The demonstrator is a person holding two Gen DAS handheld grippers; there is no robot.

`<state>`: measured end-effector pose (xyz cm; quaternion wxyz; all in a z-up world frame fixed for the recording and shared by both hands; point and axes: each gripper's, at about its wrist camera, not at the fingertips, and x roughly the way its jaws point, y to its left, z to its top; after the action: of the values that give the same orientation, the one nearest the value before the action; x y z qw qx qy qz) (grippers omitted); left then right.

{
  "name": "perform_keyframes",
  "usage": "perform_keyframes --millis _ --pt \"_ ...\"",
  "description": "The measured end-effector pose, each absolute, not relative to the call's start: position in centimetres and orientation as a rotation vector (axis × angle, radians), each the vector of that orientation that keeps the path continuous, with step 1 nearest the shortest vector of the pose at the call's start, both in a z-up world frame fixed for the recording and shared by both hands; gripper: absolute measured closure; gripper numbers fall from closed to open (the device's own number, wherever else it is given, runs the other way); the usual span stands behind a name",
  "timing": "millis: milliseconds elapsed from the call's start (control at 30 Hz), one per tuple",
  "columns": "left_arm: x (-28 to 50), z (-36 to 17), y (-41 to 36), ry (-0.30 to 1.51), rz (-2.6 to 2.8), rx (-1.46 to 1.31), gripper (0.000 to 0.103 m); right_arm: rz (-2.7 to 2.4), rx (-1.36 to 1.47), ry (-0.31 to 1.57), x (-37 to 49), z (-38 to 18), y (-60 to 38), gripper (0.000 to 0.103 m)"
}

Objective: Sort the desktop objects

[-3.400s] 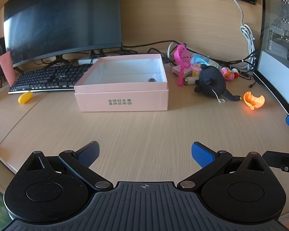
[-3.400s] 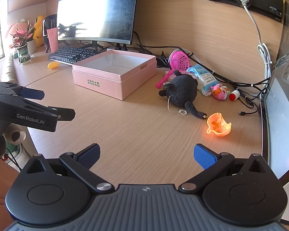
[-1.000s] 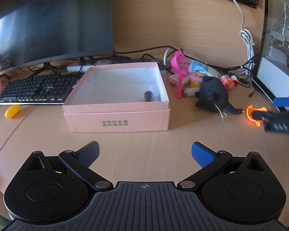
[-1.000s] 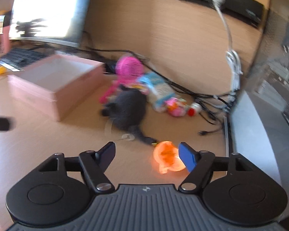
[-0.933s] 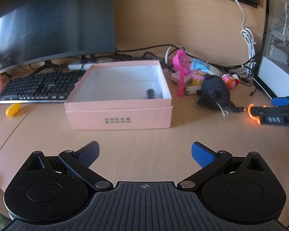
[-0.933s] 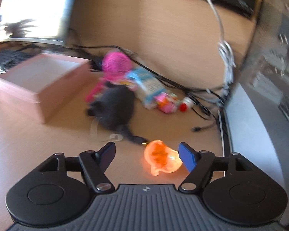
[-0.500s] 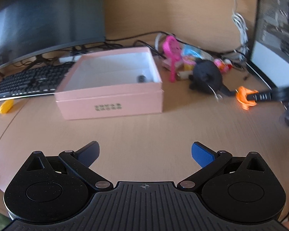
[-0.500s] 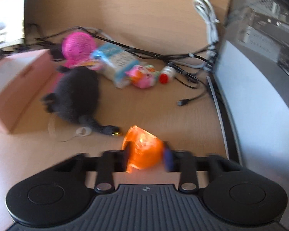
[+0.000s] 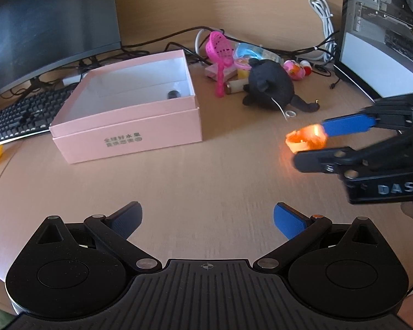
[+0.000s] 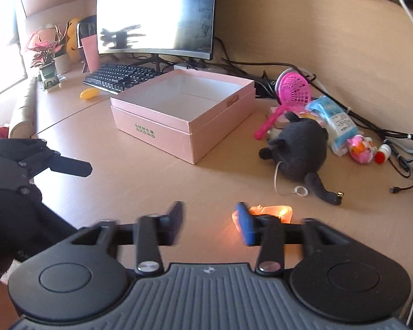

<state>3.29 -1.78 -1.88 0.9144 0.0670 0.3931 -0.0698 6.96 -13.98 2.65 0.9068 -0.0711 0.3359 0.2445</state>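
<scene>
Right tool (image 10: 209, 224) opening, orange toy (image 10: 271, 211) outside it; left view shows them touching.

the tabletop (image 9: 206, 181) lies bare from 6 o'clock up to the middle of the left wrist view, a wide lane for the left tongs (image 9: 208, 217). the pink box (image 9: 129, 115) blocks 11 o'clock, its top open. at 1 o'clock a clutter of black plush toy (image 9: 272, 85), pink scoop (image 9: 220, 52) and cables (image 9: 311, 52) fills the back edge. the right tongs (image 9: 314, 143), jaws opening beside the orange toy (image 9: 305, 139), bar 3 o'clock. keyboard (image 9: 16, 115) and monitor (image 9: 41, 27) close off 10 o'clock.
</scene>
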Motion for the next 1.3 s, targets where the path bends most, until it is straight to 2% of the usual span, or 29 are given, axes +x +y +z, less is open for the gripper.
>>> perform_keyframes --millis 100,167,333,500,700,867,900,967,1000,1100,1300 --pt "3.5 -2.1 -2.2 0.813 -0.145 0.138 0.000 0.401 -0.106 0.715 6.8 2.0 -16.1 0.028" --pt "3.7 -2.2 -2.7 0.813 -0.150 0.144 0.000 0.330 -0.068 0.732 6.7 1.3 -17.8 0.012" --pt "4.6 -1.7 -4.9 0.764 -0.229 0.142 0.000 0.257 0.017 0.782 6.0 0.1 -21.0 0.002" --pt "6.8 -1.3 -8.0 0.638 -0.322 0.229 0.000 0.267 0.016 0.797 4.5 -0.3 -21.8 0.000" --pt "10.0 -1.7 -10.3 0.746 -0.423 0.177 0.000 0.338 -0.053 0.787 1.5 0.1 -20.8 0.000" --pt "10.4 -3.2 -12.7 0.754 -0.419 0.255 0.000 0.362 -0.121 0.770 0.0 0.5 -19.6 0.000" --pt "10.5 -3.4 -13.0 0.757 -0.420 0.266 0.002 0.361 -0.124 0.767 -0.1 0.5 -19.5 0.000" --pt "10.5 -3.8 -13.5 0.769 -0.379 0.275 0.020 0.356 -0.122 0.767 -0.2 0.6 -19.4 0.000" --pt "10.6 -4.1 -13.7 0.778 -0.375 0.293 0.035 0.354 -0.119 0.769 -0.2 0.5 -19.5 0.000" --pt "10.6 -4.4 -13.7 0.773 -0.362 0.312 0.040 0.365 -0.122 0.782 -0.1 0.4 -19.2 0.000" --pt "8.8 -3.4 -10.9 0.755 -0.322 0.280 0.041 0.404 -0.163 0.795 0.5 0.1 -18.3 0.000"
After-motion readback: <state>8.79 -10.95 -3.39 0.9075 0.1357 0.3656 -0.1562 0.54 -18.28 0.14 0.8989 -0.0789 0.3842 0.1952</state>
